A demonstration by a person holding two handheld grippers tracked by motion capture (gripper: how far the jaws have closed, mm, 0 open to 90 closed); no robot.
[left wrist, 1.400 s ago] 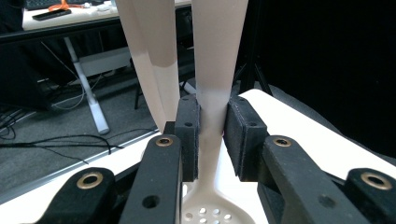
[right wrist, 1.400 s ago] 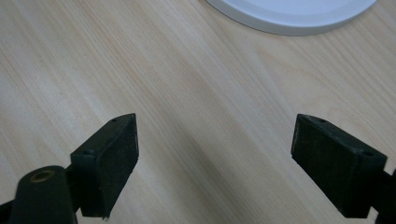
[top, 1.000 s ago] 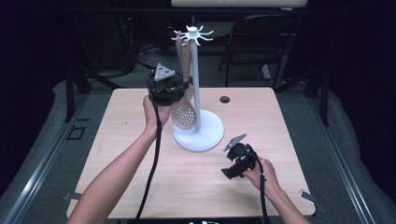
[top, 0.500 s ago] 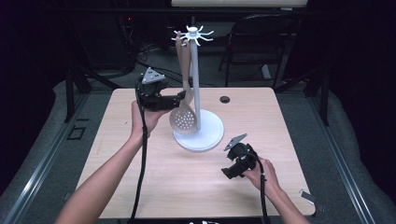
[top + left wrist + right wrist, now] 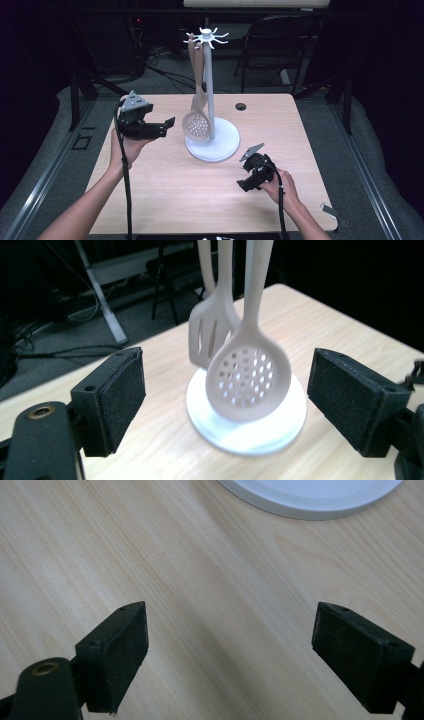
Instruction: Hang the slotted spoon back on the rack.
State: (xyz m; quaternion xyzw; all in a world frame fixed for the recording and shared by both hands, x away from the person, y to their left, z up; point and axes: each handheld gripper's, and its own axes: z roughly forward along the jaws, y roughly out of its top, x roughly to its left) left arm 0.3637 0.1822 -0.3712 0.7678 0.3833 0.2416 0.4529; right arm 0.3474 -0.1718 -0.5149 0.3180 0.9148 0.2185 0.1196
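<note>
A white utensil stand [image 5: 212, 144] rises from its round base in the middle of the wooden table [image 5: 165, 200]. From its top hooks hang a beige perforated spoon [image 5: 199, 126] and, behind it, a beige slotted spatula [image 5: 198, 65]. My left gripper [image 5: 167, 127] hovers left of the stand and points at it. Its jaws have just been opening, and nothing is between the pads [image 5: 120, 395]. Beyond them hang the spoon [image 5: 248, 377] and spatula [image 5: 206, 337] over the base [image 5: 280, 432]. My right gripper [image 5: 246, 175] rests low near the table's front right, open and empty, pads [image 5: 120, 647] over bare wood, with the base [image 5: 310, 495] just ahead.
A small black round grommet [image 5: 241, 106] sits in the table behind the stand. A dark folding chair [image 5: 280, 45] and cables stand on the floor beyond the far edge. Grey carpet surrounds the table.
My left gripper has let go of the spoon's handle, opened its jaws and drawn back to the left, away from the stand. The spoon now hangs free. The right gripper has not moved.
</note>
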